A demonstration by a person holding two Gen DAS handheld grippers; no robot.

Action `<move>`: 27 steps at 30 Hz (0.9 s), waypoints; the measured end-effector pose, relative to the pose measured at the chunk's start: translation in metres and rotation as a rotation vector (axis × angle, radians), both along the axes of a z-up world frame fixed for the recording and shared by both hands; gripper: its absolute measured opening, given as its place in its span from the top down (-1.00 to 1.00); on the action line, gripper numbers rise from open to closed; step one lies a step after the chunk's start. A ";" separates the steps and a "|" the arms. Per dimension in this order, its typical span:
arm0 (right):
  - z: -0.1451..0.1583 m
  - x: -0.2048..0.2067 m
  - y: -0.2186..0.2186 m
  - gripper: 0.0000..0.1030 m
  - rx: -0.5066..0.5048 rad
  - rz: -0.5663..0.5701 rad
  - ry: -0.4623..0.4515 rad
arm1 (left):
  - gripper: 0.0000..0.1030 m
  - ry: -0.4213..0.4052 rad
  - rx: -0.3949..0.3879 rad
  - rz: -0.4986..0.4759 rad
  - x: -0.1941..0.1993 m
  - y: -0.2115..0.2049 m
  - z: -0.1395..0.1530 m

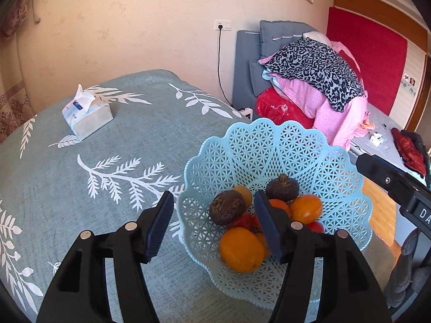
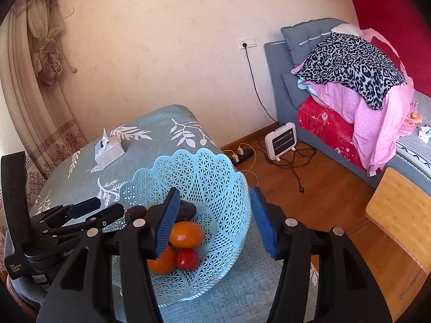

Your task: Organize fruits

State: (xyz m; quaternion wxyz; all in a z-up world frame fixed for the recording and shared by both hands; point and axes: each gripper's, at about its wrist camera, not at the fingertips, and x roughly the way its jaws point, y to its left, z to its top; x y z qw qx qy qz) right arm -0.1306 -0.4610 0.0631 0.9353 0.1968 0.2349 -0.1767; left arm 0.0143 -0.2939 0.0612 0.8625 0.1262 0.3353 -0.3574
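The fruits (image 1: 241,249) sit piled in the basket (image 1: 269,145) on the table (image 1: 107,188). Both the left claw (image 1: 212,226) and the right claw (image 2: 215,220) hover spread, empty. Oranges look firm and smooth (likely slippery); grip across the middle, gently.

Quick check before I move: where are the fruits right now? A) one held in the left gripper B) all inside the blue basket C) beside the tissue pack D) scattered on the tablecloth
B: the fruits all lie inside the blue basket; both the left gripper and right gripper are open and empty.
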 end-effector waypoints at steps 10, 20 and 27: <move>0.004 -0.003 0.013 -0.56 -0.003 0.013 -0.008 | -0.72 -0.063 0.003 0.109 -0.006 0.040 0.007; 0.007 -0.008 0.042 -0.79 -0.033 0.047 -0.012 | -0.78 -0.112 0.004 0.203 -0.022 0.072 0.004; 0.005 -0.007 0.069 -0.89 -0.087 0.077 -0.019 | -0.78 -0.146 -0.012 0.242 -0.034 0.090 0.006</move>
